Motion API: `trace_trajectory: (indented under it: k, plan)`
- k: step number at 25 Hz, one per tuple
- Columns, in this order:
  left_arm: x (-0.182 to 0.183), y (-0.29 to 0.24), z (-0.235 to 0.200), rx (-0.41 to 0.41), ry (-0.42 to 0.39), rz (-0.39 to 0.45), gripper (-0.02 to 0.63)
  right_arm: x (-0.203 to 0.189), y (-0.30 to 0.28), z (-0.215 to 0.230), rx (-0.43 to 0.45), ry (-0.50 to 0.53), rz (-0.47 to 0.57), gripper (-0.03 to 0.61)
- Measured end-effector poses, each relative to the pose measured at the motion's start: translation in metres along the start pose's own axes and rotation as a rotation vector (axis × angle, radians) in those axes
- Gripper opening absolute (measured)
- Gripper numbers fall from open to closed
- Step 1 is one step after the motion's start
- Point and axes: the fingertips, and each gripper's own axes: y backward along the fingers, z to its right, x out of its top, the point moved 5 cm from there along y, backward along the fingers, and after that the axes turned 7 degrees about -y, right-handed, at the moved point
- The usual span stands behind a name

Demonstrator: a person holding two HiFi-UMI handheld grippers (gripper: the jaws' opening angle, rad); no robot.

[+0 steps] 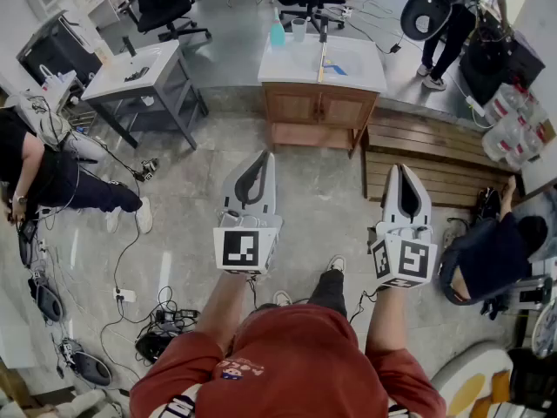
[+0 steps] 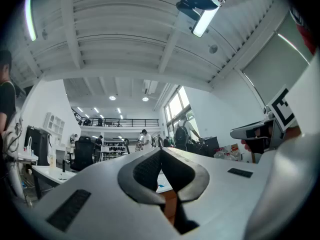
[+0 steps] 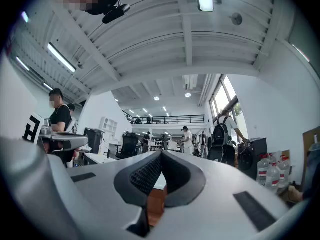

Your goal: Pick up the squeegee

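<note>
The squeegee [image 1: 322, 59] is a long thin bar lying on the white top of a wooden cabinet [image 1: 318, 107], far ahead of me across the floor. A teal bottle [image 1: 277, 34] and a clear cup [image 1: 298, 29] stand near it. My left gripper [image 1: 264, 157] and right gripper [image 1: 401, 169] are held side by side at waist height, well short of the cabinet, both pointing toward it. In the left gripper view the jaws [image 2: 161, 151] meet at the tips with nothing between them. The right gripper [image 3: 161, 155] is shut and empty too.
A grey table [image 1: 139, 70] stands at the left of the cabinet, with office chairs [image 1: 165, 3] behind it. A slatted wooden platform [image 1: 431, 159] lies at the right. People sit at the left [image 1: 43, 177] and right [image 1: 487, 255] edges. Cables [image 1: 161, 320] trail over the floor.
</note>
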Motion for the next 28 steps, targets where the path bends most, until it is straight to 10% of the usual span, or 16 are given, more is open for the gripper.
trace_trajectory:
  k: [14, 28]
  plan:
    - [-0.007, -0.004, 0.001, 0.007, -0.019, -0.04, 0.017, -0.009, -0.001, 0.014, -0.04, -0.043, -0.019, 0.008]
    - [-0.023, -0.142, 0.075, -0.023, -0.017, -0.054, 0.017, -0.019, -0.075, 0.148, -0.059, -0.089, -0.027, 0.008]
